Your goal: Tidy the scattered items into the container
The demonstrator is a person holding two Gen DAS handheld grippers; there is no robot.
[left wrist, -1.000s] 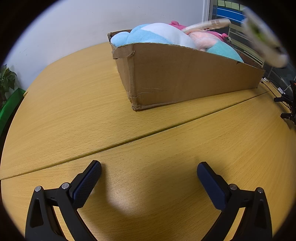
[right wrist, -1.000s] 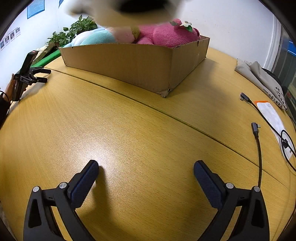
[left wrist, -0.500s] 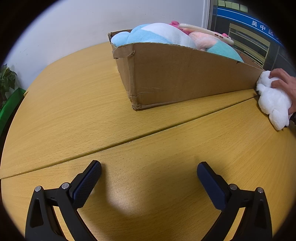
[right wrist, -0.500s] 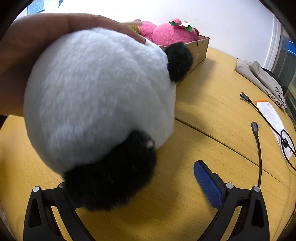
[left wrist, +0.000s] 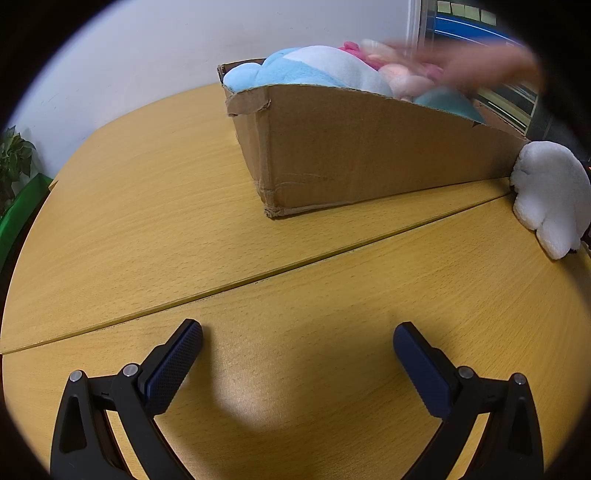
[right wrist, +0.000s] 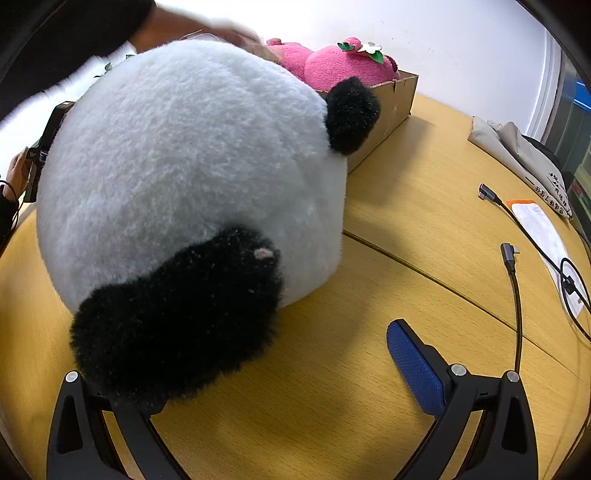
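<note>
Now resting on the wooden table [right wrist: 369,369] rather than carried in a hand: big panda plush [right wrist: 192,177], set down right in front of the right gripper [right wrist: 280,365], black patch at its near underside hiding the left finger, blue-padded right finger [right wrist: 415,363] plainly well away to the right, so jaws spread wide and gripping nothing. Withdrawn upward above the plush, blurred: a person's hand [right wrist: 207,31] in a dark sleeve. Beyond the panda, at the far side, cardboard box [right wrist: 391,107] with a pink plush [right wrist: 332,66] heaped inside. In the left wrist view, same box [left wrist: 369,155] standing far centre on the table [left wrist: 147,206], stuffed with a blue-and-white plush [left wrist: 310,70] and pink ones, a blurred hand [left wrist: 480,70] reaching over its top. White plush [left wrist: 550,192] at far right, lying on the table just beside the box's right corner, partly cut off by the lens edge. Left gripper [left wrist: 297,354] low over the near tabletop, both fingers [left wrist: 173,365] far apart, released and empty. To the right, folded grey cloth [right wrist: 517,147], black cables [right wrist: 513,295] and a white slip of paper [right wrist: 543,236]. Far left, green plant leaves [left wrist: 14,158].
</note>
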